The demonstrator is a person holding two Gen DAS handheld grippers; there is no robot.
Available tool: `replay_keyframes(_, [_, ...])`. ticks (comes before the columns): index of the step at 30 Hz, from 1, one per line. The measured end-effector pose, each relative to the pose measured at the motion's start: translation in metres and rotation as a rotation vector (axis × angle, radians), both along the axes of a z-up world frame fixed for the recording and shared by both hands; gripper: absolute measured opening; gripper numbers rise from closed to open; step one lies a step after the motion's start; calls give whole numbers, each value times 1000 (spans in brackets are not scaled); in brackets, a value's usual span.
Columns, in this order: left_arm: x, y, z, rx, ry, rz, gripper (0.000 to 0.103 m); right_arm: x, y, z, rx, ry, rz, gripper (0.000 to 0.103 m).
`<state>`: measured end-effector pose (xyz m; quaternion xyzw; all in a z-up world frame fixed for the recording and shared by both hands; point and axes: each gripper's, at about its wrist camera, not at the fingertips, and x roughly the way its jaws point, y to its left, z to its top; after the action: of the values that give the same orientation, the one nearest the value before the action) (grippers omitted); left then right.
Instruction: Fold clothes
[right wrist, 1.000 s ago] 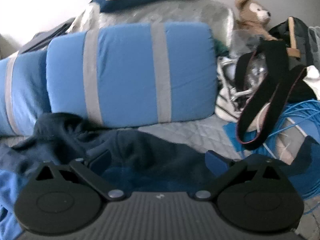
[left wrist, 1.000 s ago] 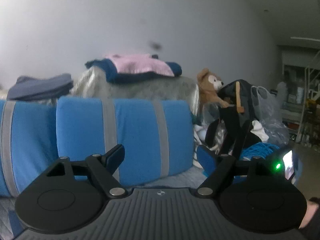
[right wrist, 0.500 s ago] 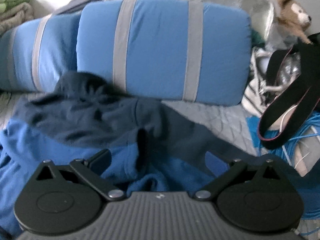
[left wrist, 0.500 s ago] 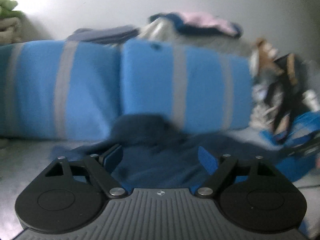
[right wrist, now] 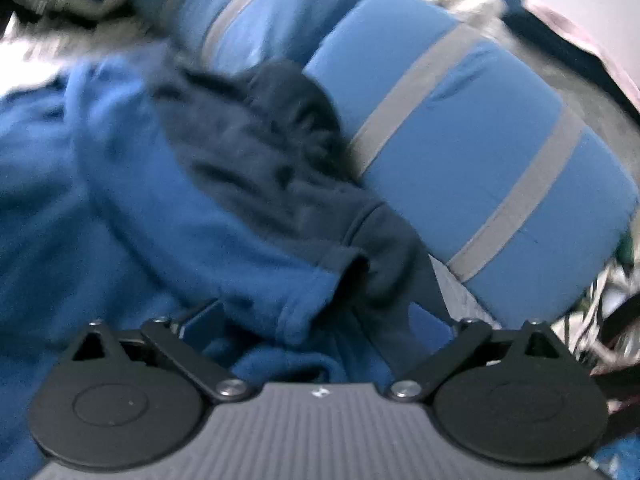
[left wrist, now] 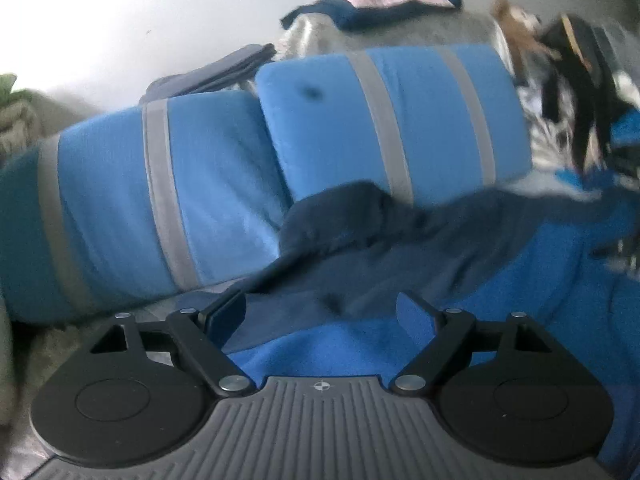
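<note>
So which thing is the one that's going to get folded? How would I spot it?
Find the two big blue cushions with grey stripes standing in a row. Right in front of them lies a crumpled fleece top, spread under both open grippers. It is the only two-coloured cloth there: dark navy at the cushion end, bright blue nearer the grippers.

No words, brand names, numbers or labels can be read in either view. The only mark is a small white round crosshair emblem, without letters, printed at the front edge of the ribbed grey body of the left gripper (left wrist: 322,312); the right gripper (right wrist: 316,316) carries a small white mark in the same place on its body, too blurred to make out.
</note>
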<state>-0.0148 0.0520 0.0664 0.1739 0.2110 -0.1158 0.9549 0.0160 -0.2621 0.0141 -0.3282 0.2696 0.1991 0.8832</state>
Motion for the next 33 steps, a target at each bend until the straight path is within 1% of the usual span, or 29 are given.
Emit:
replay_keyframes(4, [-4,3,-9,100,-8,-7,83,-2,9,-12,-138,-51,76,89])
replay_keyframes(6, [-1,6,-13,99,16,-1,83,-2,16,-18,-228,-63,117,85])
replay_keyframes(7, [0,8,-14,88,30,0,83,-2,19,-20,-270,-68,141,84])
replay_keyframes(8, [2,9,-15,79,47,2,83,-3,20,-23,-301,-72,159,84])
replay_keyframes(9, [2,10,-16,74,53,3,83,-1,21,-24,-319,-70,166,81])
replay_keyframes(11, [4,10,-17,70,67,7,83,3,24,-27,-347,-54,171,76])
replay_keyframes(14, [5,8,-18,84,86,20,83,7,31,-33,-392,-47,194,73])
replay_keyframes(17, [7,3,-21,138,94,47,83,9,37,-39,-438,-43,223,68])
replay_keyframes(21, [7,-3,-23,197,95,72,83,9,45,-45,-492,-38,260,67])
replay_keyframes(25, [7,-6,-25,230,102,77,83,12,51,-47,-515,-26,274,67])
replay_keyframes(31, [5,-10,-26,258,114,64,83,13,54,-49,-530,-4,282,63])
replay_keyframes(33, [5,-11,-27,266,117,58,83,13,55,-50,-536,4,285,60])
